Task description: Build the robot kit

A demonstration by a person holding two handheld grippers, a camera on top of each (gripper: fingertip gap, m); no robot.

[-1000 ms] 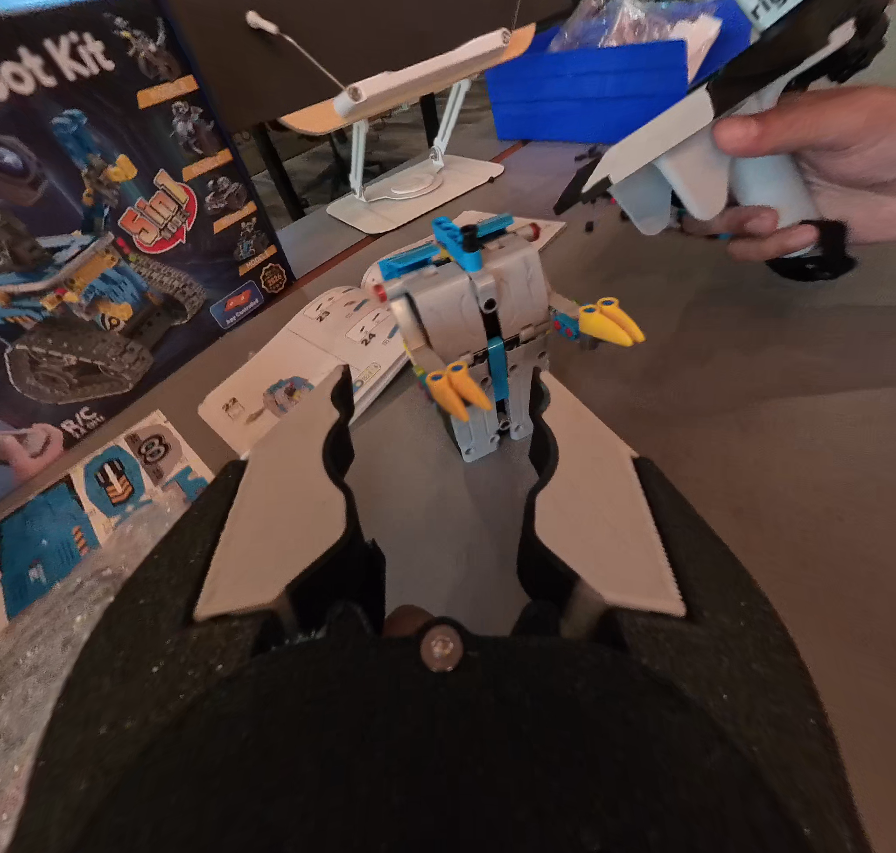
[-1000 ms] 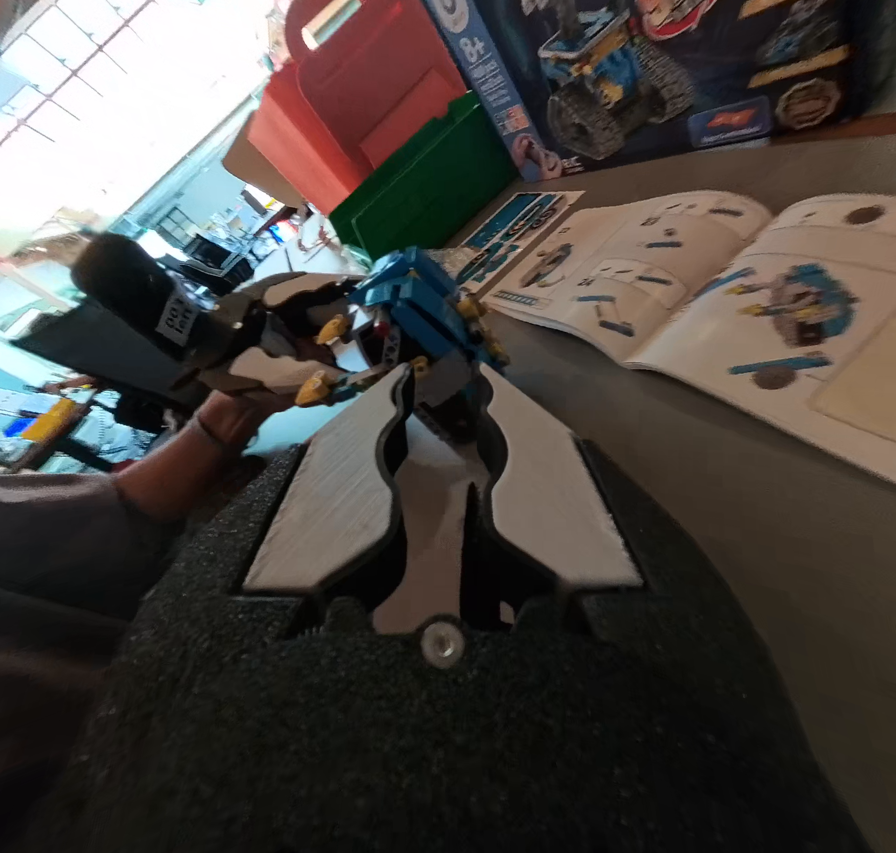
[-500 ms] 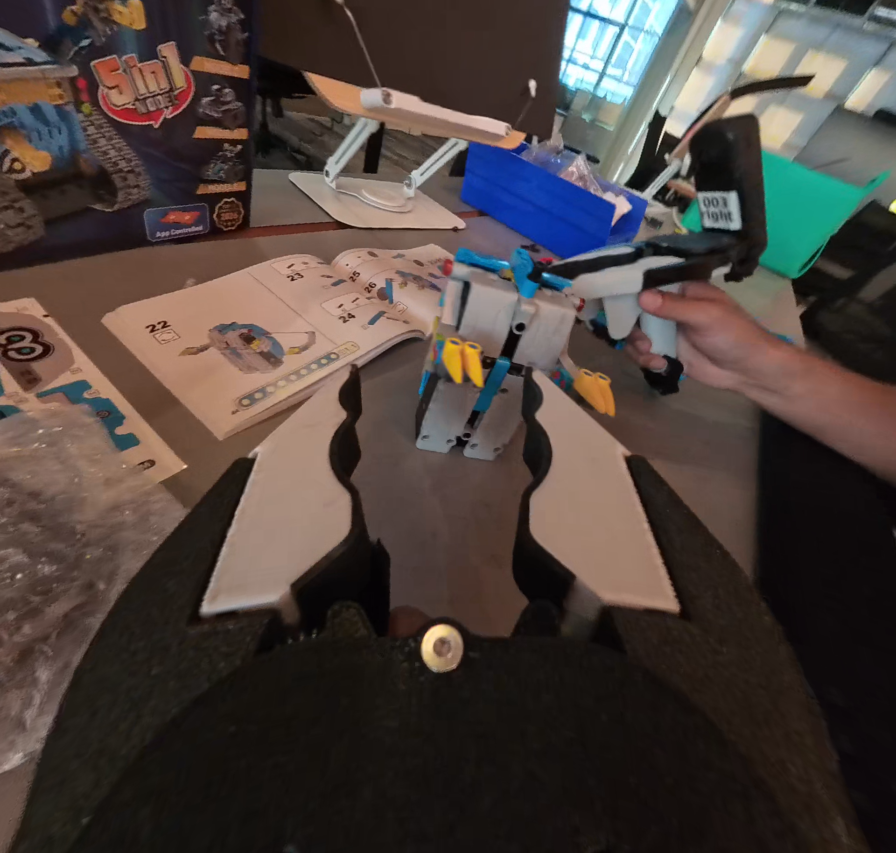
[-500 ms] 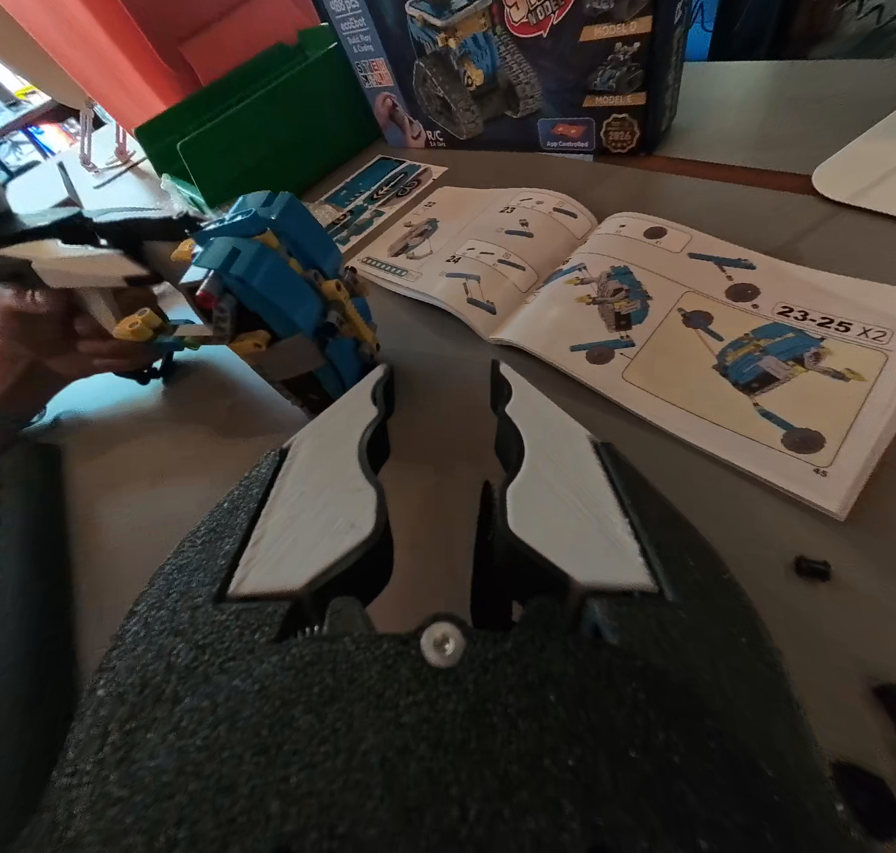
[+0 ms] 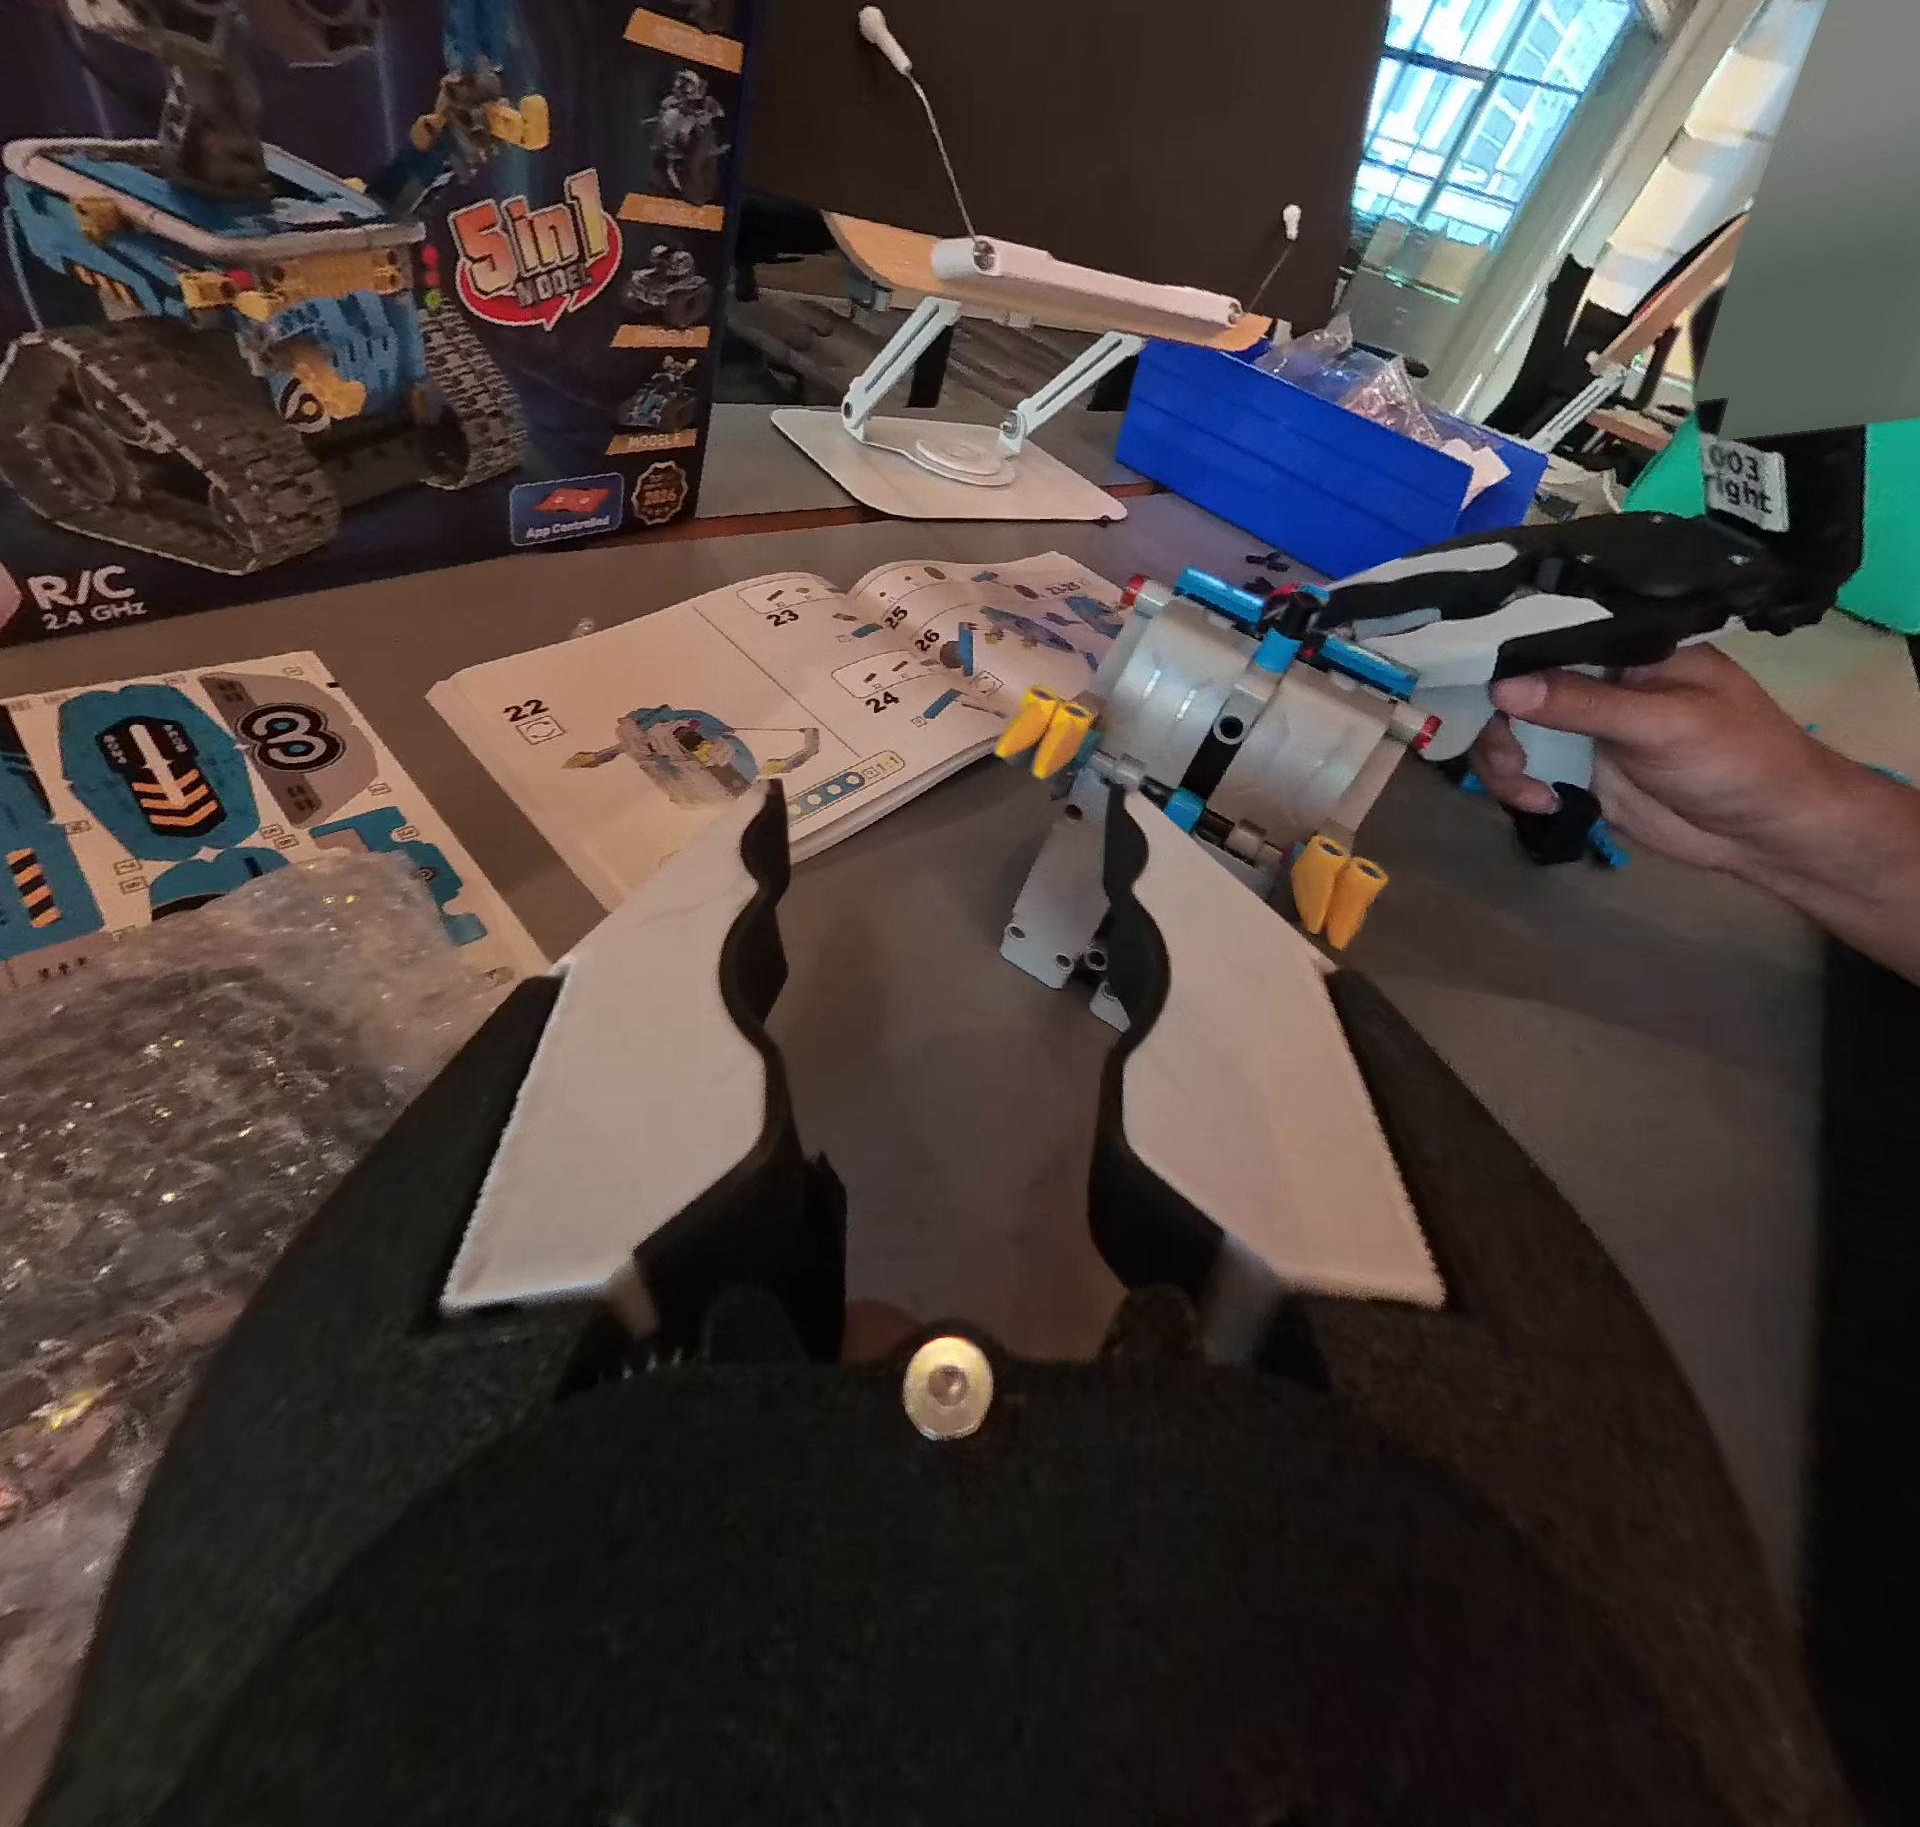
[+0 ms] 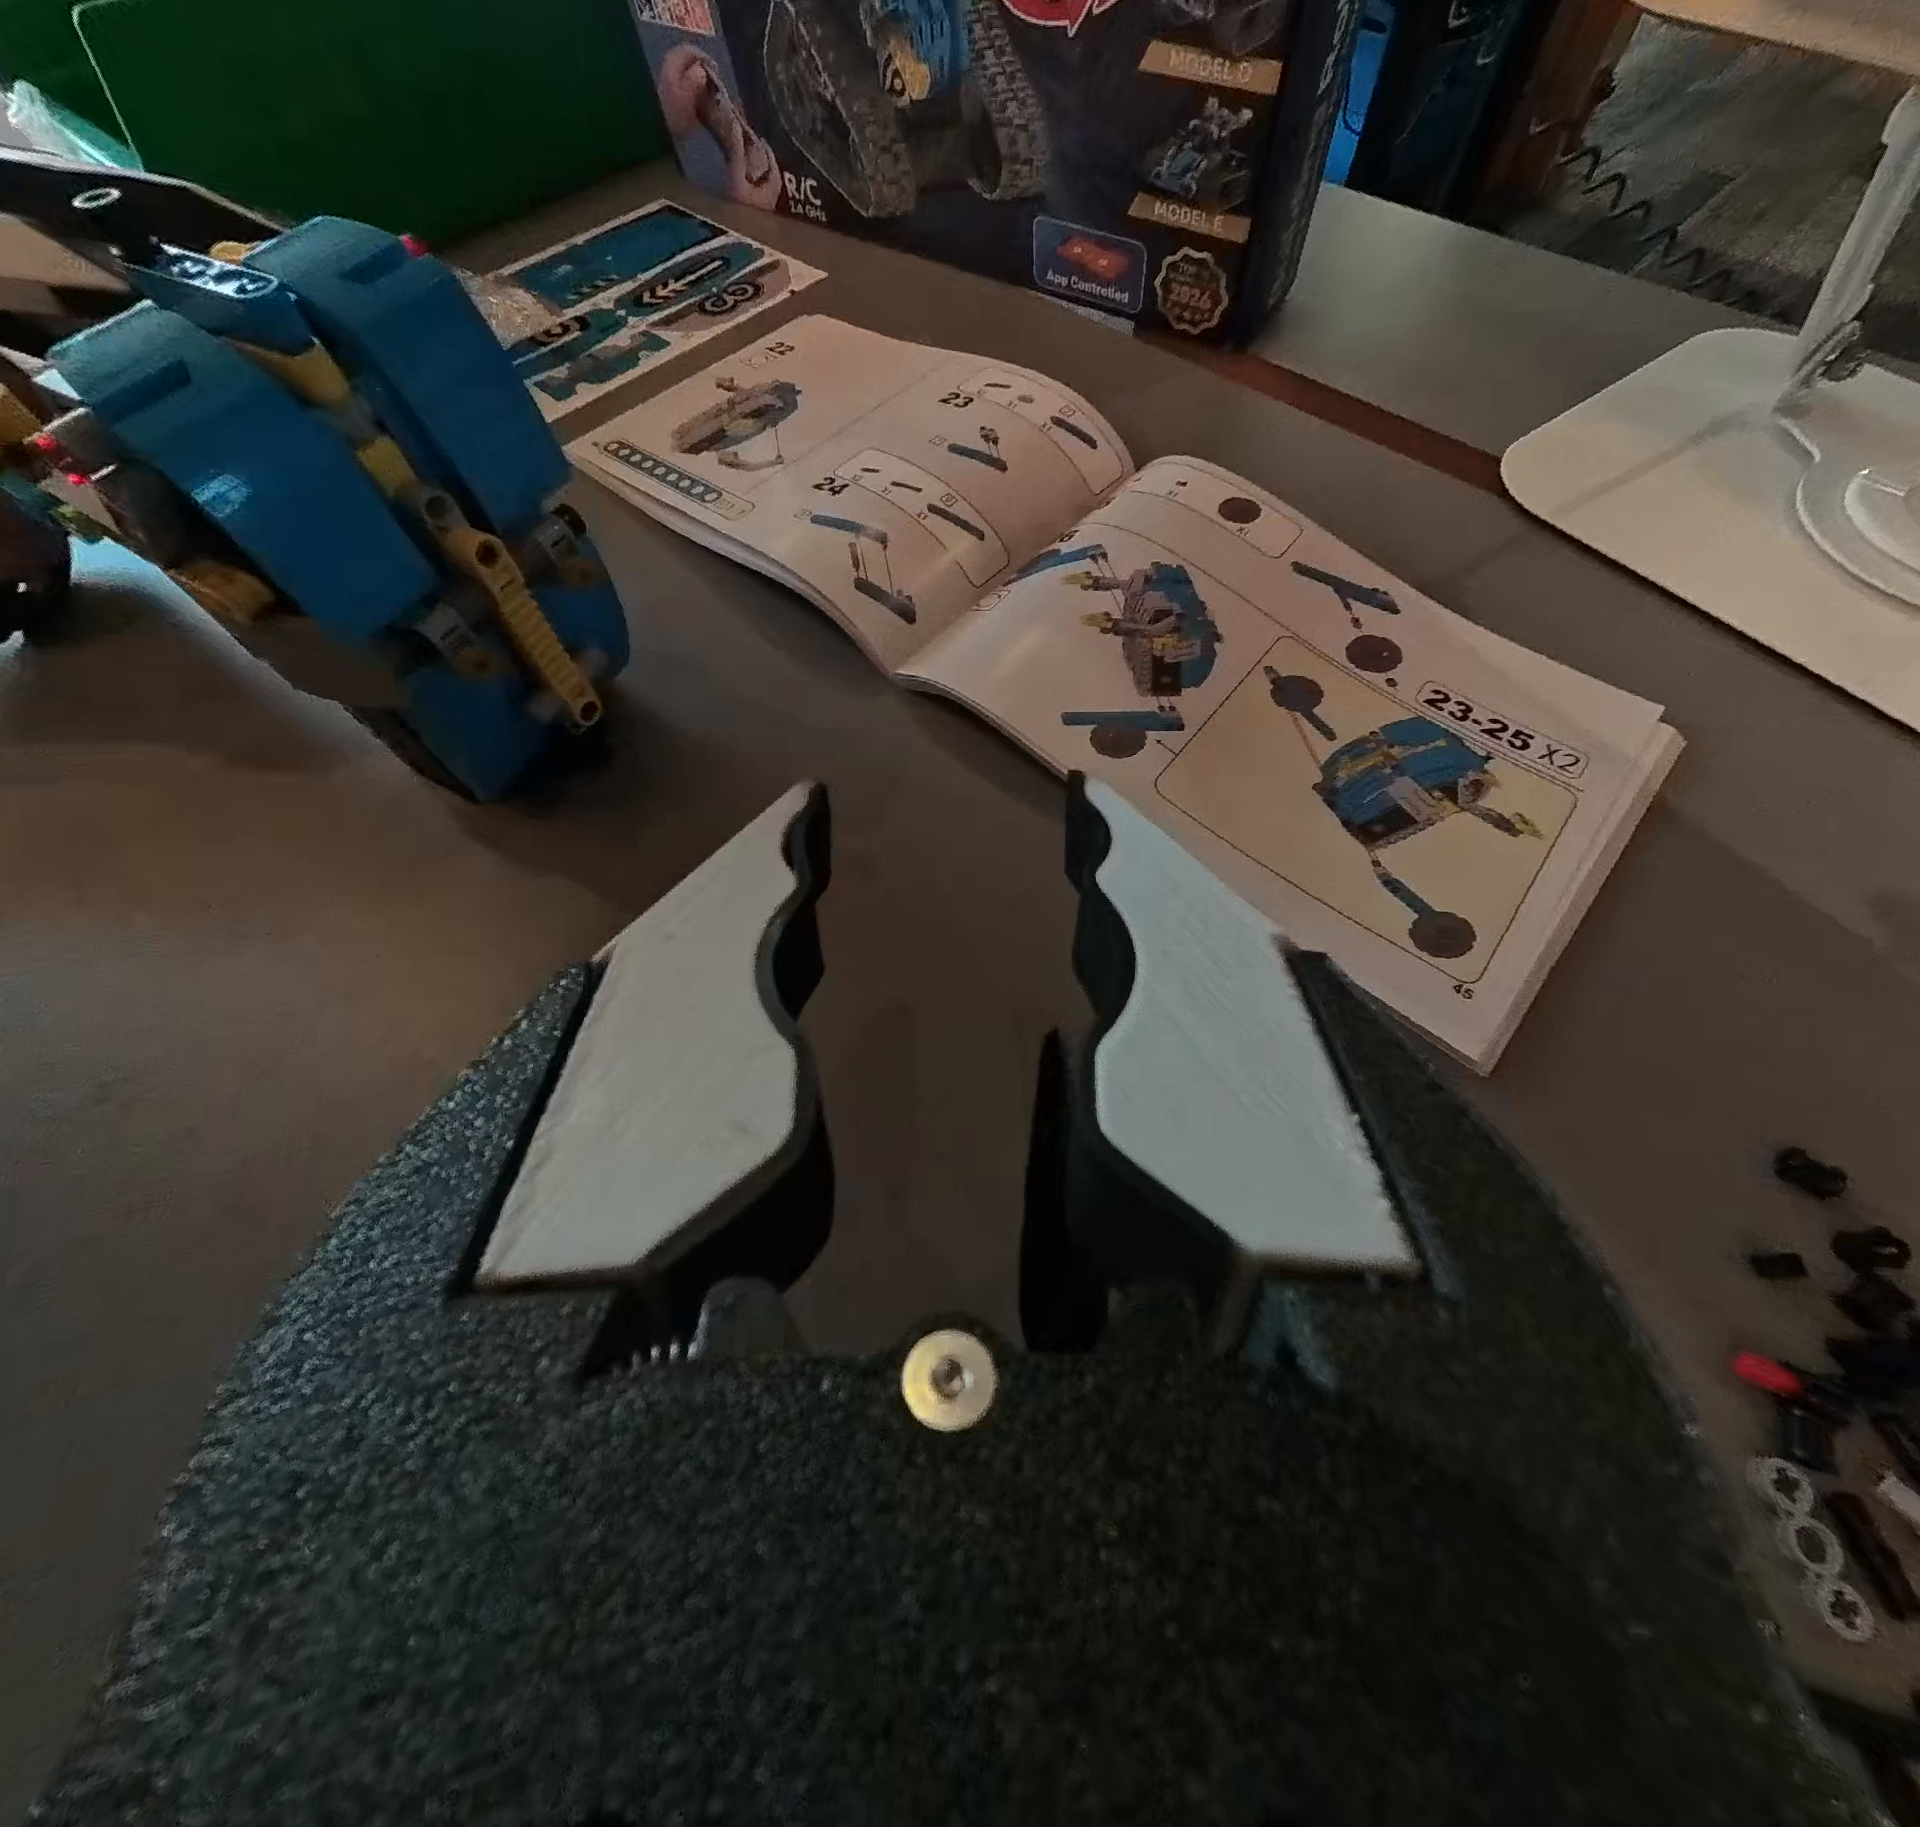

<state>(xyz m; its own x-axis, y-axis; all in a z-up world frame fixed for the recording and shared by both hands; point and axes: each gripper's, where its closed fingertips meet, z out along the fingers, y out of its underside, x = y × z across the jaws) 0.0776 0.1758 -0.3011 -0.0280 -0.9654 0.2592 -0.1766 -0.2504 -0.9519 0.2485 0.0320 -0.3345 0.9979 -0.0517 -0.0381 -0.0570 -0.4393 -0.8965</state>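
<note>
A brick-built robot model, grey [image 5: 1226, 728] on one side and blue [image 6: 343, 489] on the other, with yellow claws, stands tilted on the grey table [image 5: 1558, 1102]. My left gripper [image 5: 940, 811] is open and empty. Its right finger [image 5: 1226, 1071] overlaps the model's grey leg, and I cannot tell if they touch. My right gripper [image 6: 945, 801] is open and empty over bare table, with the model ahead on its left. In the left wrist view the right gripper [image 5: 1558, 593], held by a hand [image 5: 1683, 769], shows just behind the model's top.
An open instruction booklet [image 6: 1195, 634] lies beside the model, with a sticker sheet [image 5: 187, 780] and the kit box [image 5: 343, 239] beyond. Bubble wrap [image 5: 177, 1102] lies at the left. A white stand [image 5: 977, 427] and a blue bin [image 5: 1309, 458] stand behind. Several small loose parts [image 6: 1849, 1362] lie at the right.
My right gripper has drawn back from the model and its jaws have spread wider. The model, earlier between my left fingertips, now sits to the right of them.
</note>
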